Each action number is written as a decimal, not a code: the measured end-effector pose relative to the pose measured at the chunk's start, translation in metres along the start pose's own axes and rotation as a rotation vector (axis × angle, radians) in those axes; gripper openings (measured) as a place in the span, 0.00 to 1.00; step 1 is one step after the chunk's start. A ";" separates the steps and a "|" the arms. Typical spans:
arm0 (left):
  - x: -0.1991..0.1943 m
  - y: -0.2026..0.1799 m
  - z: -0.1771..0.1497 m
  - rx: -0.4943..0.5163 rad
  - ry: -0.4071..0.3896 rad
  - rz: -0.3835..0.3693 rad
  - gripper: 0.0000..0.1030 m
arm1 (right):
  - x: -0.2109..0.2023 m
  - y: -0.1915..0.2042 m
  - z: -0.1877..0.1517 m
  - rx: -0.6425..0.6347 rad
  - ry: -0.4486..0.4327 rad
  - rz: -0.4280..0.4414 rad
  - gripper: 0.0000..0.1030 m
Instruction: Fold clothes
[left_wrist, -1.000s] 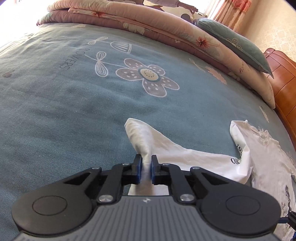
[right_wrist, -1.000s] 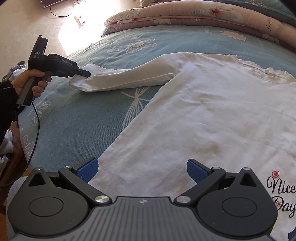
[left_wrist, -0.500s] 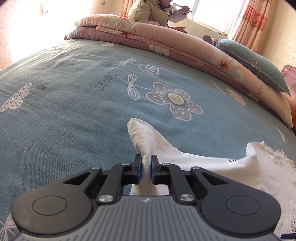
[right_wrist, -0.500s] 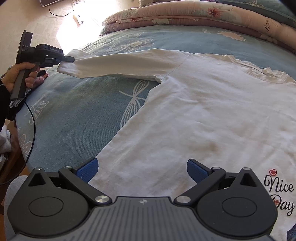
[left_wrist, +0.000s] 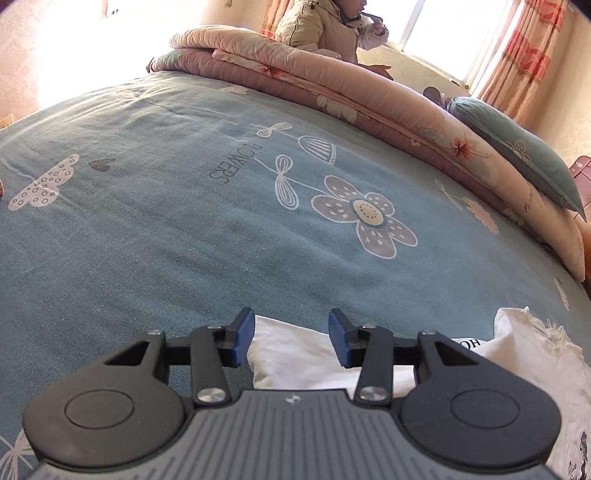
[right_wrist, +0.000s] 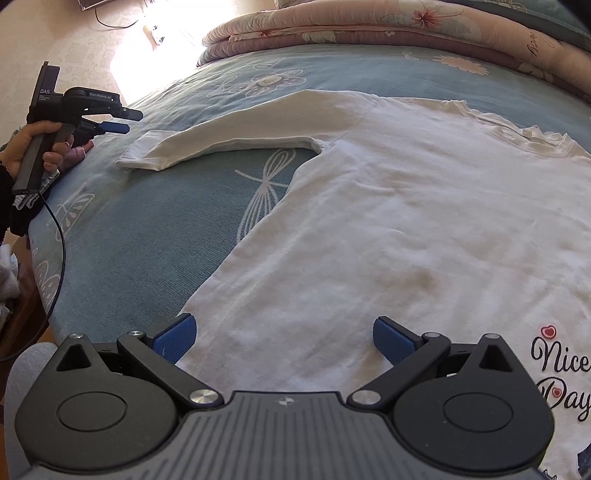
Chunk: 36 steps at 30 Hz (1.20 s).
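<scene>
— Where's the white shirt (right_wrist: 388, 221)?
— Flat on the blue bedspread (right_wrist: 155, 236), sleeve (right_wrist: 236, 136) stretched out to the left. "Nice Day" is printed near the right edge.
— The left gripper (left_wrist: 291, 338)?
— Jaws opening, sleeve cuff lying under the gap, pads off it. "FLOWERS" shows on the bedspread beyond.
— And the right gripper (right_wrist: 284, 338)?
— Spread wide above the hem, probably not touching; hard to tell.

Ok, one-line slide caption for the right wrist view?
Open right gripper hovers over a white long-sleeved shirt spread on the blue bedspread; left gripper, jaws opening, beside the sleeve cuff.
</scene>
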<state>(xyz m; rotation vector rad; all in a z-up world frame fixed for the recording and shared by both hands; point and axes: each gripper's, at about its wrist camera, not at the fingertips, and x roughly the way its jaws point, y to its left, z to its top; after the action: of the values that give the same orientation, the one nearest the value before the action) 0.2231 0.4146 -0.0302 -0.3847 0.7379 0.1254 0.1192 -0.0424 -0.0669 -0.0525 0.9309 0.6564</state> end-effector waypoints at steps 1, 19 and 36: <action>0.004 -0.009 0.002 0.019 0.005 -0.017 0.42 | 0.001 0.000 0.000 -0.001 0.001 -0.003 1.00; 0.071 -0.208 -0.058 0.518 0.135 -0.270 0.33 | -0.005 -0.010 -0.006 -0.003 -0.017 0.011 1.00; 0.089 -0.190 -0.011 0.482 0.145 -0.448 0.26 | -0.003 -0.014 -0.009 -0.003 -0.036 0.044 1.00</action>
<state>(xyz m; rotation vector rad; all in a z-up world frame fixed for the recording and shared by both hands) 0.3276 0.2328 -0.0413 -0.0897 0.7810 -0.5001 0.1193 -0.0578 -0.0730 -0.0230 0.8980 0.6975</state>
